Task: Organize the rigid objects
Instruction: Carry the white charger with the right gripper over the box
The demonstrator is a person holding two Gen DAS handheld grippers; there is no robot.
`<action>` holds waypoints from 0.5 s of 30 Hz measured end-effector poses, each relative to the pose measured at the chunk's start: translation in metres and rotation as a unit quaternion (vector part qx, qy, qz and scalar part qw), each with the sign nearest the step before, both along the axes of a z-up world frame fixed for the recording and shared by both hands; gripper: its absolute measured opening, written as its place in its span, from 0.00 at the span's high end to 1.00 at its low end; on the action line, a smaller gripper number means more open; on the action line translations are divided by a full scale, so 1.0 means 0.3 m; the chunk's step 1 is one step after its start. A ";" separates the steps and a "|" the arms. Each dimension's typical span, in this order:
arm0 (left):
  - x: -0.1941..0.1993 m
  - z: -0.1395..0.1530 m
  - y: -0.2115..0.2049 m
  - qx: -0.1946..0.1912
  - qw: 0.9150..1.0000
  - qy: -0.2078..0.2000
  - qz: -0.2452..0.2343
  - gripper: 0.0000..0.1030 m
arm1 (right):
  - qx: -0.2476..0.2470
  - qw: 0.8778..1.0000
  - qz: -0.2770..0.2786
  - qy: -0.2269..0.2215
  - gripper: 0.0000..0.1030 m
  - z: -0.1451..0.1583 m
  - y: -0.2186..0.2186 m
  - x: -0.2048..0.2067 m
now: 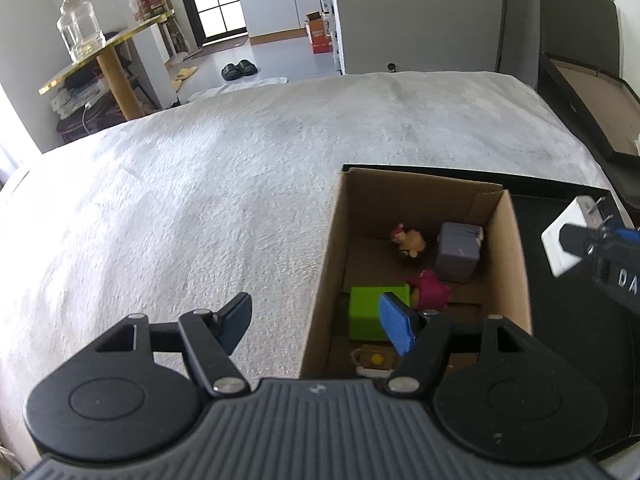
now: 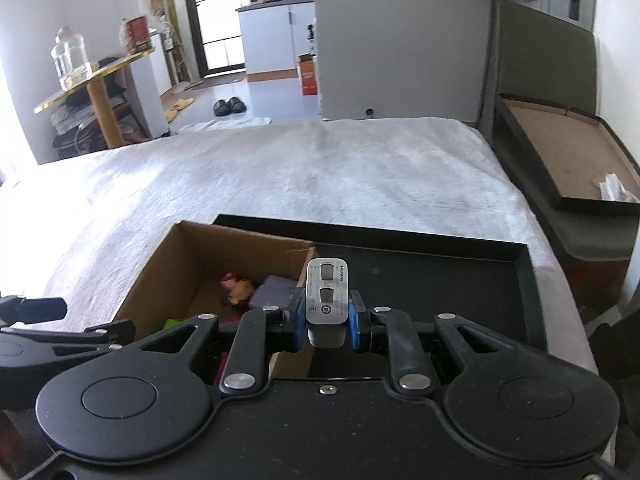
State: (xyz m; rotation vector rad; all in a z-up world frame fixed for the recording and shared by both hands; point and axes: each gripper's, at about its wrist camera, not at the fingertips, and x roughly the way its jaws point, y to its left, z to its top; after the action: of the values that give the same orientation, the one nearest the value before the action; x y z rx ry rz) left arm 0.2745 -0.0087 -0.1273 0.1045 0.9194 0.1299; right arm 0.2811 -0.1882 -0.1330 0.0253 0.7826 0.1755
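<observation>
A brown cardboard box point(image 1: 332, 256) stands open on the white bedspread. Inside lie a green block point(image 1: 366, 312), a grey-purple cube point(image 1: 458, 252), a pink toy point(image 1: 430, 290), a small tan figure point(image 1: 410, 242) and a small beige item point(image 1: 374, 360). My left gripper point(image 1: 318, 322) is open and empty, straddling the box's left wall. My right gripper point(image 2: 326, 314) is shut on a white charger plug point(image 2: 326, 296), held above the black tray point(image 2: 480, 280) beside the box point(image 2: 160, 264). The charger also shows in the left wrist view point(image 1: 564, 236).
The bedspread point(image 1: 200, 180) stretches left and ahead. A dark bed frame with a brown panel point(image 2: 560, 160) lies to the right. A gold-topped side table point(image 1: 104, 52) with a glass jar point(image 1: 78, 32) stands beyond the bed at left.
</observation>
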 end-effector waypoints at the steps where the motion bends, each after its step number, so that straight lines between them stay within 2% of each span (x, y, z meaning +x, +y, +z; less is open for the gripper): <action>1: 0.000 -0.001 0.010 -0.003 1.000 0.001 0.002 0.33 | -0.002 1.000 0.005 0.002 0.80 -0.002 0.013 0.002; 7: 0.003 -0.003 0.056 -0.017 1.000 0.003 0.008 0.33 | -0.016 1.000 0.026 0.006 0.80 -0.002 0.090 0.001; 15: 0.011 -0.010 0.079 -0.017 1.000 0.005 0.002 0.33 | -0.046 0.998 0.040 0.010 0.80 -0.009 0.154 0.019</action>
State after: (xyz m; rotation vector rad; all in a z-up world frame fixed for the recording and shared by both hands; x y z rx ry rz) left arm 0.2776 0.0149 -0.1303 0.0725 0.9308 0.1185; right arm 0.2868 -0.1420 -0.1357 -0.0919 0.8114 0.2153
